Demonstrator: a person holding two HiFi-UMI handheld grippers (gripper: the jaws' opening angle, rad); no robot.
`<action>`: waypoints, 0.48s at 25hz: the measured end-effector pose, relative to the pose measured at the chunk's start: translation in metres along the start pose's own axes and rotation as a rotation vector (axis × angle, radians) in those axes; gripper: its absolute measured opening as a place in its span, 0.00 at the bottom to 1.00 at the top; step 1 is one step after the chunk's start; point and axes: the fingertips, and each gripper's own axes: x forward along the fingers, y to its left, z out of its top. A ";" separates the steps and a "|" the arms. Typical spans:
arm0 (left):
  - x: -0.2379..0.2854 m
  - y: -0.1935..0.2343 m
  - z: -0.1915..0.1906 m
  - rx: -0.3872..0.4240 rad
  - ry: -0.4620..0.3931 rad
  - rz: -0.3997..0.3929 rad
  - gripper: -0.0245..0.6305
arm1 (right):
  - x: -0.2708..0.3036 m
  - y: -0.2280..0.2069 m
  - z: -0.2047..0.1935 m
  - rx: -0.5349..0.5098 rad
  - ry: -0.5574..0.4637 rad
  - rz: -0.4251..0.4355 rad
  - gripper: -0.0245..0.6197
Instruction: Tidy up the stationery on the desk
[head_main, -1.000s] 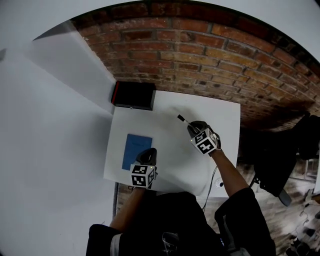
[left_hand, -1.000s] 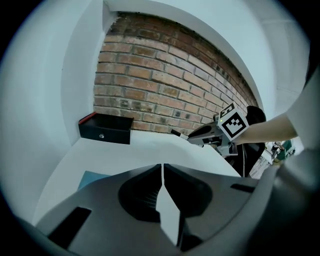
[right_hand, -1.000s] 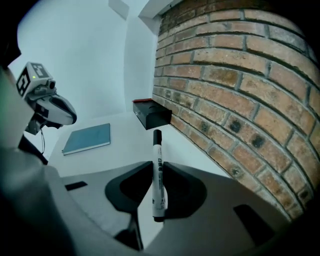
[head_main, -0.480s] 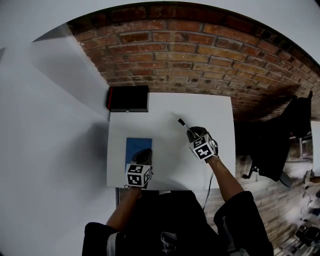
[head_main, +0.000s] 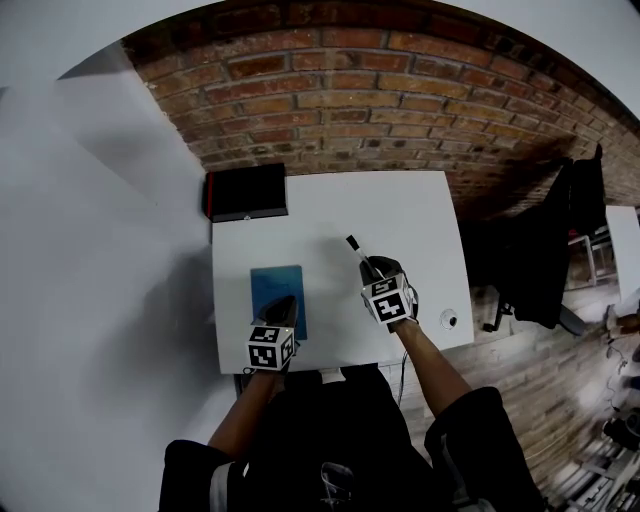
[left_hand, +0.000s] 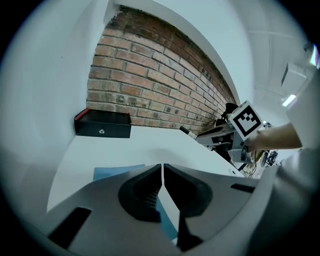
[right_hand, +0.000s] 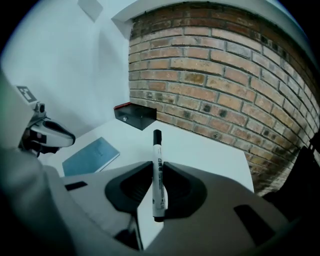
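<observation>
While the right gripper (right_hand: 159, 187) is clamped on a white marker (right_hand: 158, 165) above the middle of the desk (head_main: 410, 215) and the left gripper (left_hand: 162, 176), jaws together and empty, hangs over the blue notebook (head_main: 272, 285) at 8 o'clock, nothing looks stowed — the black box (head_main: 247, 192) at 11 o'clock perhaps awaits — so tidying seems barely begun.

Marker (right_hand: 157, 145): white barrel with print, black cap, clamped mid-barrel in the right tool (right_hand: 158, 167), held off the white surface (head_main: 400, 210) with the capped end pointing away toward the brick wall. Notebook (head_main: 277, 292): thin, blue cover, closed, lying flat on the surface's front-left area, long side running front to back, well apart from the marker.
</observation>
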 end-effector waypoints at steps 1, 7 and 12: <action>-0.002 0.001 -0.002 0.006 0.000 -0.008 0.08 | -0.002 0.003 -0.002 0.017 0.000 -0.015 0.16; -0.017 0.005 -0.019 0.033 0.012 -0.046 0.08 | -0.013 0.020 -0.014 0.128 -0.016 -0.086 0.16; -0.028 0.008 -0.028 0.051 0.011 -0.069 0.08 | -0.025 0.033 -0.025 0.220 -0.023 -0.135 0.16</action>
